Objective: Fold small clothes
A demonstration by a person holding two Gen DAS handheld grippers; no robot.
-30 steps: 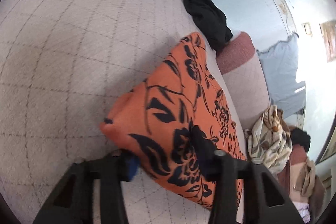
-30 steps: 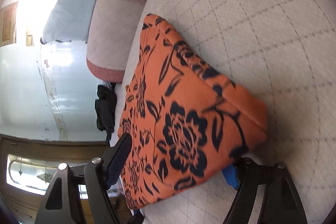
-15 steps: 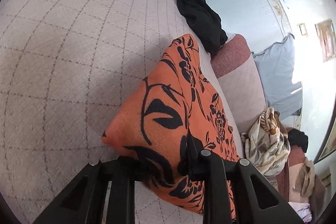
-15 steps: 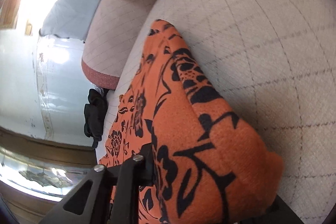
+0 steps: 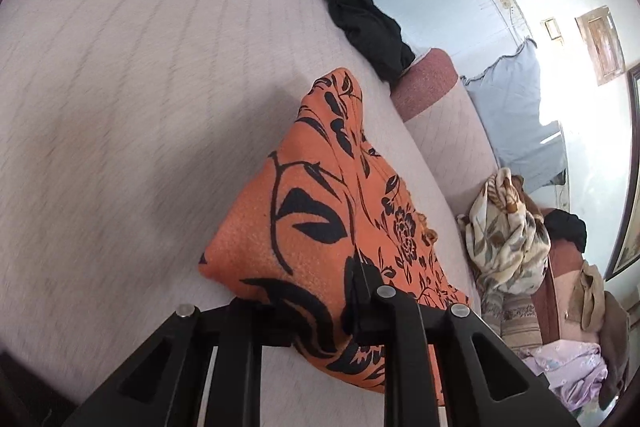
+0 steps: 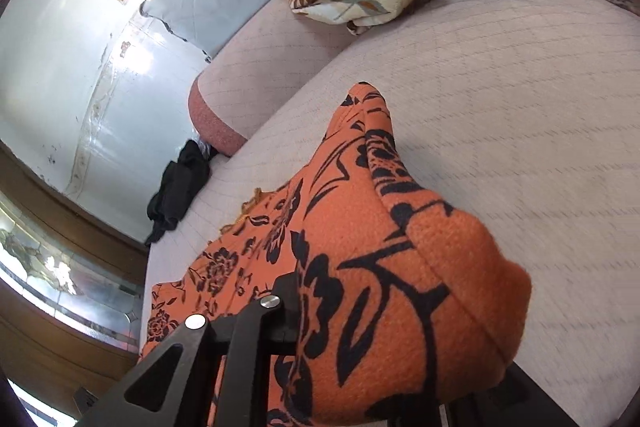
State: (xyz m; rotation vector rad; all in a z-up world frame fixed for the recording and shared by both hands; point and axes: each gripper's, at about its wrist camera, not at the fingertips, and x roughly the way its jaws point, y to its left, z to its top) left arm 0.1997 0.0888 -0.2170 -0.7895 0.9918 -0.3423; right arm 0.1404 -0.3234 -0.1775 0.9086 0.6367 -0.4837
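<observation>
Orange floral cloth (image 5: 320,219) pinched by two grippers

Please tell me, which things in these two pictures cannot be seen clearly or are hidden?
- Right wrist view: one finger of the right claw is hidden under the orange floral cloth.
- Left wrist view: the pads of the left claw are buried in the same cloth.
- Both views: the kind of garment cannot be told, as it is bunched.
- Left wrist view: the quilted cushion is blurred.
- Left wrist view: the black garment is too crumpled to identify.
</observation>
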